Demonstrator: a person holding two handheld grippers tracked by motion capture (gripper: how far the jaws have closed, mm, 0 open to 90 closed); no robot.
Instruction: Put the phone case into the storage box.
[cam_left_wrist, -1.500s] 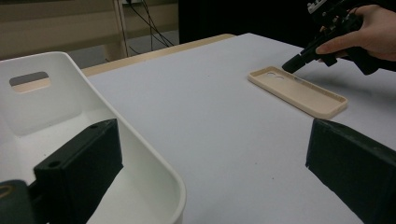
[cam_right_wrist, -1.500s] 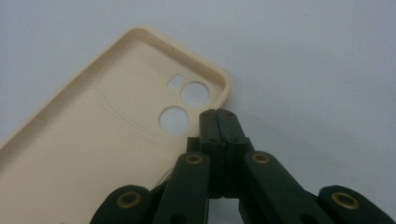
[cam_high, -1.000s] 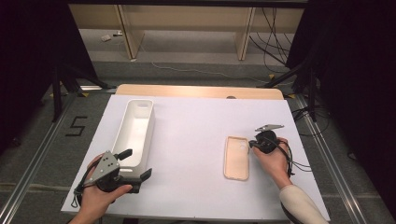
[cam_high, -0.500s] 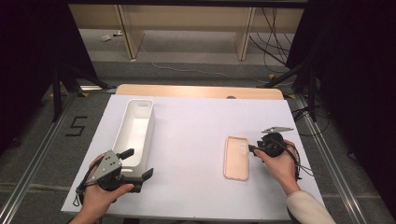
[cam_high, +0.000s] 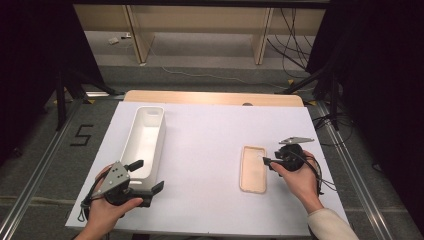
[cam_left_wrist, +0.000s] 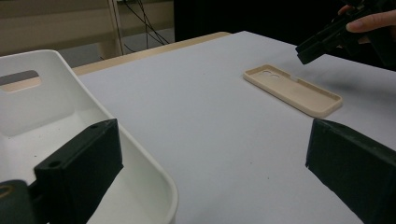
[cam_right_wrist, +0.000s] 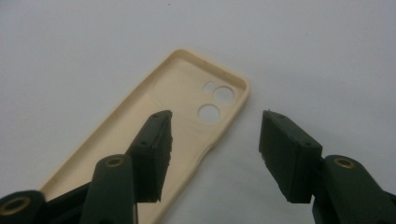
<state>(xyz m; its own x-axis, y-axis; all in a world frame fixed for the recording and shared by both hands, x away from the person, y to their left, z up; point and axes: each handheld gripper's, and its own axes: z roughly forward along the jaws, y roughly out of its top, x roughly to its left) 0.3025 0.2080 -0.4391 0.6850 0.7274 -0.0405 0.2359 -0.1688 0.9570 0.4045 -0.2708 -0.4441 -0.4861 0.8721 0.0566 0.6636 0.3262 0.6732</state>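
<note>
My left gripper (cam_high: 145, 176) sits nearest me, at about 7 o'clock on the white table cover (cam_high: 210, 135). Its 2 jaws stand wide apart with nothing clamped: in the left gripper view, 1 jaw hangs over the near end of the white bin (cam_left_wrist: 70, 140) and the other over bare cover, so the bin's near corner lies in the gap, with no pad pressing on it that I can see. My left hand (cam_high: 107, 212) wraps the body from below.

At about 4 o'clock my right gripper (cam_high: 265, 161), held in my right hand (cam_high: 300, 180), points toward 9 o'clock at the beige phone case (cam_high: 253, 168). Its 2 jaws have just been opening and now stand apart. In the right gripper view the case's long edge near the camera holes (cam_right_wrist: 215, 102) lies below the gap, 1 jaw hanging over the case's inside, the other over bare cover; neither pad presses on it.

The case lies flat, hollow side up, just beside the right jaw tips, its long side running from 6 to 12 o'clock.

Farther off, the bin stretches toward 11 o'clock, well apart from the case.

At 12 o'clock a strip of wooden tabletop (cam_high: 215, 97) shows past the cover.
</note>
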